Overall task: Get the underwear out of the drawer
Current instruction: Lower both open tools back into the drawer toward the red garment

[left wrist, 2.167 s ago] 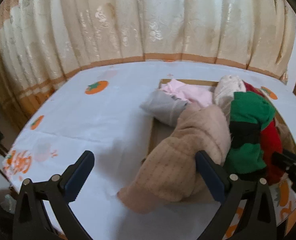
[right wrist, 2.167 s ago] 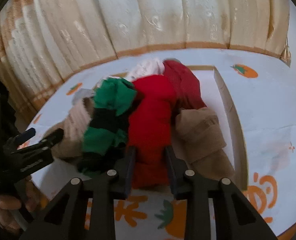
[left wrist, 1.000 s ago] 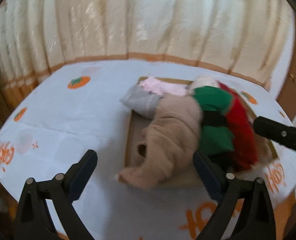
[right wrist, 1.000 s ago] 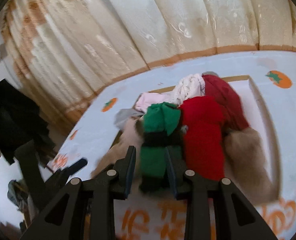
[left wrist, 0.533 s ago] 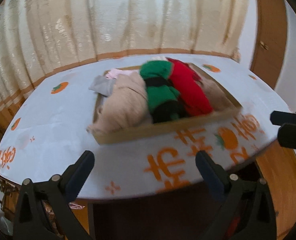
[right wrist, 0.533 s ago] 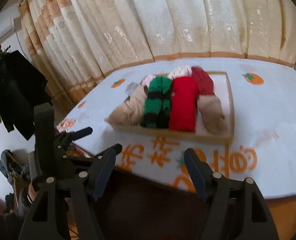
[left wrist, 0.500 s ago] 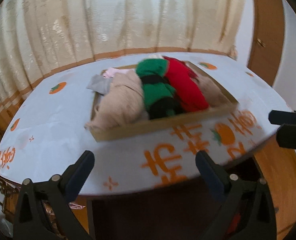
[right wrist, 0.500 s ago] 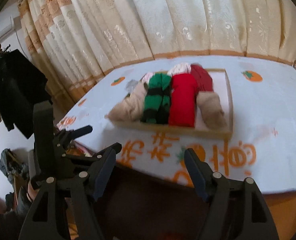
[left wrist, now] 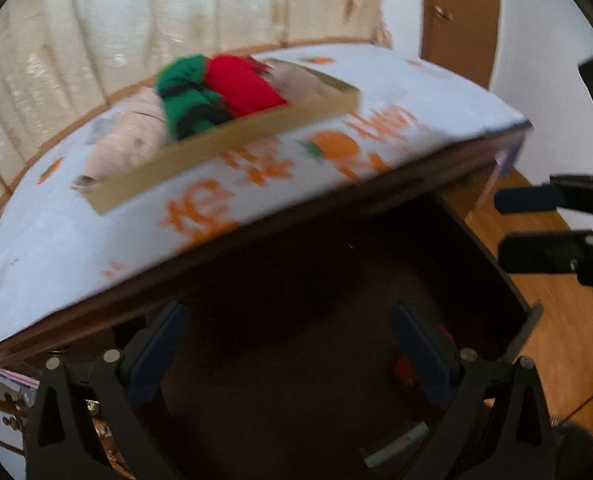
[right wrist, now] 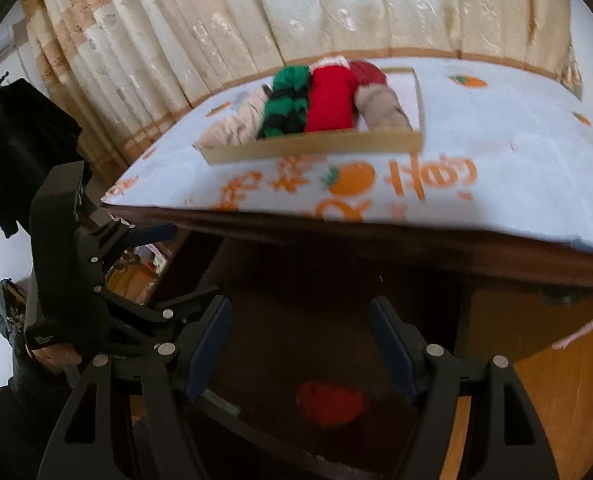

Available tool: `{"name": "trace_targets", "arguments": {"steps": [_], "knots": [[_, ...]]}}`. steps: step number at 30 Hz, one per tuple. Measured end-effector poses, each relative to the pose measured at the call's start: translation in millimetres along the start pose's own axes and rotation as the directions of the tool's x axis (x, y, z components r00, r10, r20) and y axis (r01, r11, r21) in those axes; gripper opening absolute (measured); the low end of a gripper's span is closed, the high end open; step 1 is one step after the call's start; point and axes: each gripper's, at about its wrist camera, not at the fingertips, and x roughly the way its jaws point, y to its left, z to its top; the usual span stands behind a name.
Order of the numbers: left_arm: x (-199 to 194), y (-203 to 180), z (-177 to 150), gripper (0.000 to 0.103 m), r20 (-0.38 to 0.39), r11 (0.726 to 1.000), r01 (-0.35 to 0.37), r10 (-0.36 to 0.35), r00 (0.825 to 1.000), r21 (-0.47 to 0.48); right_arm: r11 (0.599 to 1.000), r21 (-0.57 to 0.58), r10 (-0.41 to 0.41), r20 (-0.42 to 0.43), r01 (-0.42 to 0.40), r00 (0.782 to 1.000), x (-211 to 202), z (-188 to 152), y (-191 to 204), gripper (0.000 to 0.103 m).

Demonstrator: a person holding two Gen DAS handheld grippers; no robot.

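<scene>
Underwear [right wrist: 330, 402], a red bundle, lies in the dark open drawer [right wrist: 336, 340] under the counter [right wrist: 496, 152].
Both my tools, left tool [left wrist: 288, 350] and right tool [right wrist: 300, 344], gape wide and empty above it; the right one's jaws have just been opening.

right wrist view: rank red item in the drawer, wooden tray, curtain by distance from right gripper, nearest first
1. red item: in the dark drawer, just ahead of the open right gripper, between its fingers in view.
2. wooden tray: on the tabletop above, holding rolled clothes.
3. curtain: behind the table, farthest.
</scene>
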Motion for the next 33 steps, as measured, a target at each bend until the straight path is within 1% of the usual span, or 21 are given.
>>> {"name": "trace_targets", "arguments": {"steps": [5, 8, 14, 18, 23, 25, 30, 33], "knots": [[15.6, -25.4, -13.9, 0.103, -0.057, 0.998, 0.044, -0.041, 0.997, 0.046, 1.0, -0.001, -0.029, -0.038, 0.029, 0.999, 0.9, -25.7, -7.6, 0.073], [26.4, -37.3, -18.0, 0.103, -0.099, 0.996, 0.047, -0.04, 0.994, 0.073, 0.999, 0.016, -0.037, -0.056, 0.038, 0.998, 2.1, -35.2, -14.1, 0.073], [41.8, -54.0, -20.9, 0.103, -0.148, 0.992, 0.039, -0.021, 0.989, 0.12, 0.997, 0.065, -0.042, -0.088, 0.047, 0.995, 5.0, -53.1, -32.7, 0.073], [51.8, -66.3, -22.4, 0.103, -0.179, 0.985, 0.04, -0.009, 0.984, 0.171, 0.995, 0.087, -0.046, -0.1, 0.055, 0.994, 1.2, -60.4, -43.3, 0.073], [67.9, -78.6, -22.9, 0.103, -0.246, 0.976, 0.087, -0.036, 0.969, 0.199, 0.993, 0.099, -0.048, -0.109, 0.059, 0.993, -1.9, -64.9, -52.1, 0.073], [75.2, -82.8, -22.1, 0.103, -0.276, 0.971, 0.11, -0.048, 0.96, 0.211, 0.994, 0.095, -0.048, -0.111, 0.059, 0.993, -2.3, -65.1, -53.0, 0.073], [84.4, -89.8, -20.6, 0.103, -0.315, 0.96, 0.155, -0.077, 0.946, 0.232, 0.994, 0.088, -0.051, -0.122, 0.062, 0.991, 0.1, -64.8, -55.1, 0.073], [92.0, -92.0, -19.5, 0.103, -0.348, 0.955, 0.191, -0.103, 0.932, 0.228, 0.995, 0.074, -0.05, -0.136, 0.061, 0.989, 2.5, -63.9, -56.3, 0.073]]}}
